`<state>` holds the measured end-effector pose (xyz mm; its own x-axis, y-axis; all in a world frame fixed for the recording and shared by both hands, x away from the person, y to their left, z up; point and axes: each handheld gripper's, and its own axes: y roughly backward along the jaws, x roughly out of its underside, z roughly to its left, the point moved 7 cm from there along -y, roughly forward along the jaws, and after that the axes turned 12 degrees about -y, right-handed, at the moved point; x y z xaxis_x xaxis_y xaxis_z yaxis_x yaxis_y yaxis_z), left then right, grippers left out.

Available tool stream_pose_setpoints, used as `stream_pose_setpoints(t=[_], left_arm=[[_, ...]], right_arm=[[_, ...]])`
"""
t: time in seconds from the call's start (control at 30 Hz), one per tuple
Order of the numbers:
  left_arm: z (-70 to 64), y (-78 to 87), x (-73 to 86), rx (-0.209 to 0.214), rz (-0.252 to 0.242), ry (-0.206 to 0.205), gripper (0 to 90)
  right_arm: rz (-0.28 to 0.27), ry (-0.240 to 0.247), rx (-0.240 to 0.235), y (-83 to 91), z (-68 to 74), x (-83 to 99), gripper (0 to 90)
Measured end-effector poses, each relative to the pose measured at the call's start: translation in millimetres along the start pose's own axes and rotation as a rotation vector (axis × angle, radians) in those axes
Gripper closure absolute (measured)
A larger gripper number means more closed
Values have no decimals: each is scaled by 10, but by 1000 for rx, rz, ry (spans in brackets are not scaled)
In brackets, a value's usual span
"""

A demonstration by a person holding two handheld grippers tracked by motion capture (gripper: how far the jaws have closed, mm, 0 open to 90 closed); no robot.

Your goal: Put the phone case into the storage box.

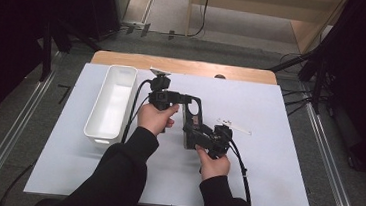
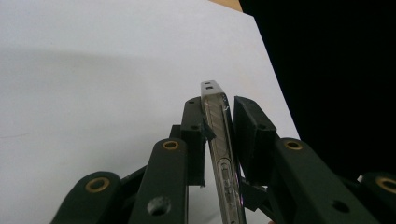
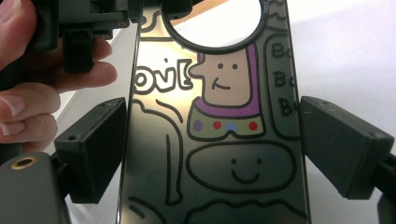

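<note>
Near the middle of the high view, just right of centre, a phone case [image 1: 192, 118] is held above the white sheet [image 1: 266, 155] that covers the table, caught between the two grippers. The left gripper [image 1: 186, 100] comes at its upper end from the left of the frame, held by the person's left hand [image 1: 155, 116]; the right gripper [image 1: 199, 133] meets its lower end, with the right hand [image 1: 214, 163] behind it toward the bottom of the frame. In the left gripper view the case [image 2: 223, 154] stands edge-on between the two black jaws, its thin side with button cut-outs running up the centre; the left jaw presses against it and the right jaw sits just beside, so this gripper [image 2: 219, 126] is clamped on the case. In the right gripper view the case [image 3: 215, 135] shows its dark glossy back with cartoon drawings and a round ring at the top centre; the jaws of the right gripper [image 3: 212, 149] flank its two long edges, spread, with a sliver of gap at the right edge. A long white bin [image 1: 112, 102] lies at the left of the sheet, well apart from the case, and a small white strip [image 1: 234, 126] lies just to the right of the grippers.
</note>
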<state>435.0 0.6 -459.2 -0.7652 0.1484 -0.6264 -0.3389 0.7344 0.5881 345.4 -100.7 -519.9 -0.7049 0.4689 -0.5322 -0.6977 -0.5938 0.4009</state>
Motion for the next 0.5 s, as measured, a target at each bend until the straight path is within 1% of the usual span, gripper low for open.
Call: stream_pose_setpoints(t=[0.2, 0.3, 0.4, 0.5], left_arm=[[3, 11, -2, 12, 5, 10, 756], [-2, 21, -1, 5, 9, 12, 761], [-8, 28, -7, 9, 13, 11, 772], [-17, 36, -15, 18, 9, 13, 781]], right_arm=[[11, 3, -1, -10, 4, 3, 106], [13, 15, 8, -11, 8, 10, 106], [19, 17, 8, -26, 15, 16, 106], [27, 9, 4, -35, 21, 21, 106]])
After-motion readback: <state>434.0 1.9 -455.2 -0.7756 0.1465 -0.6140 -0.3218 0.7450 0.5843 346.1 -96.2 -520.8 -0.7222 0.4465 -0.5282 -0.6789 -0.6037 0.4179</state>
